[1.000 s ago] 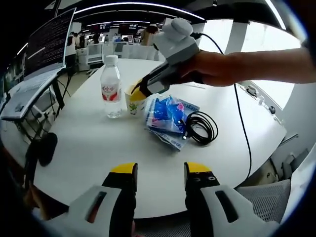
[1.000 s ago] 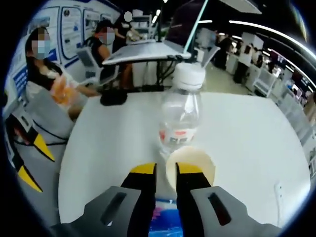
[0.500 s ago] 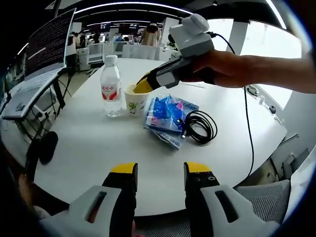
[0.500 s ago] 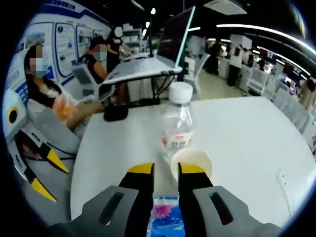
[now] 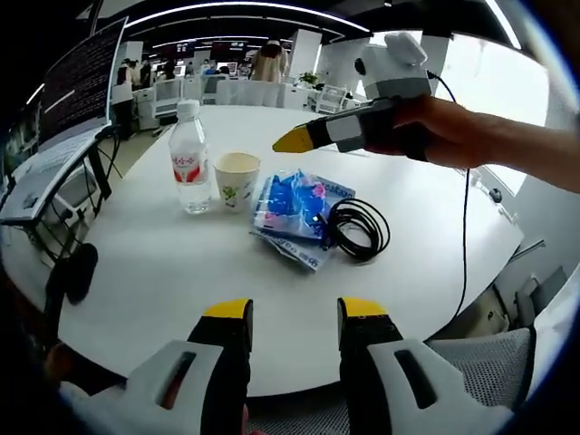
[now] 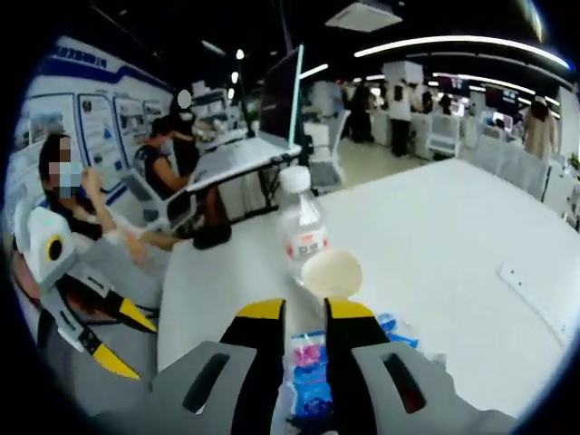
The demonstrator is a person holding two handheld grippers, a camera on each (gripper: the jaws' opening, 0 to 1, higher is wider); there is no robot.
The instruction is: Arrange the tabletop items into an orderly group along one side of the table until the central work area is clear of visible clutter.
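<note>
On the round white table (image 5: 163, 272) a water bottle (image 5: 188, 159) stands upright with a paper cup (image 5: 237, 178) just to its right. Beside them lie a blue packet (image 5: 294, 207) and a coiled black cable (image 5: 358, 227). My left gripper (image 5: 294, 313) hovers at the near table edge, open and empty. A hand holds my right gripper (image 5: 297, 140) in the air above the packet, clear of the cup. In the right gripper view, my right gripper (image 6: 305, 311) shows a narrow gap with nothing in it, above the bottle (image 6: 301, 234), cup (image 6: 332, 272) and packet (image 6: 308, 376). The left gripper (image 6: 125, 340) shows at the lower left.
A laptop on a stand (image 5: 54, 118) sits off the table's left side, with a black object (image 5: 77, 272) below it. A grey chair (image 5: 489, 353) stands at the near right. People sit beyond the table (image 6: 82, 227). A flat white strip (image 6: 535, 290) lies on the table's right part.
My right gripper has lifted off the cup's rim and drawn back and up. The cup now stands free beside the bottle. The left gripper has barely moved.
</note>
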